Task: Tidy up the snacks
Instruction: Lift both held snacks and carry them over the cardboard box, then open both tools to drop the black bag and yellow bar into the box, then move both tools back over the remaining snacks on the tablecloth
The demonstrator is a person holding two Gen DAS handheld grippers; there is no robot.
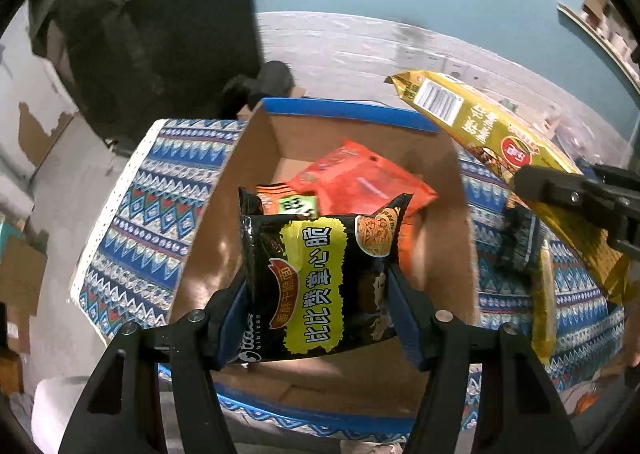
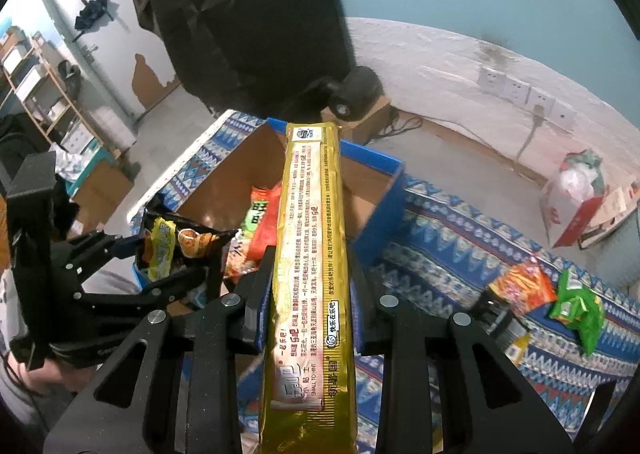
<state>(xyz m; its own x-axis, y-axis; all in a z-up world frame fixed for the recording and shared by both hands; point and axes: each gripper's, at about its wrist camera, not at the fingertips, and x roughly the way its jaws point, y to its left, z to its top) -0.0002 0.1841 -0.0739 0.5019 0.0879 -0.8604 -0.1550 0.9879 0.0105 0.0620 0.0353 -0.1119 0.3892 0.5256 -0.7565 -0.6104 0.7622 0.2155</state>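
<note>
While left tongs [image 1: 316, 318] clamp black packet [image 1: 316, 282] over box [image 1: 352, 111] (half full), right tongs [image 2: 308, 294] clamp gold packet [image 2: 310, 254].

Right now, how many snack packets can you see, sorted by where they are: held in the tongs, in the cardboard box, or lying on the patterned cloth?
Held in the tongs: 2, the black packet and the long gold packet.
In the cardboard box: 2 visible, a red-orange packet and an orange-and-green one; more may be hidden.
On the patterned cloth: 2 clear, orange and green.
Total: 6.

Black left gripper [image 1: 316, 318], blue-lined fingers [image 1: 404, 318], silver pivot screws.
</note>
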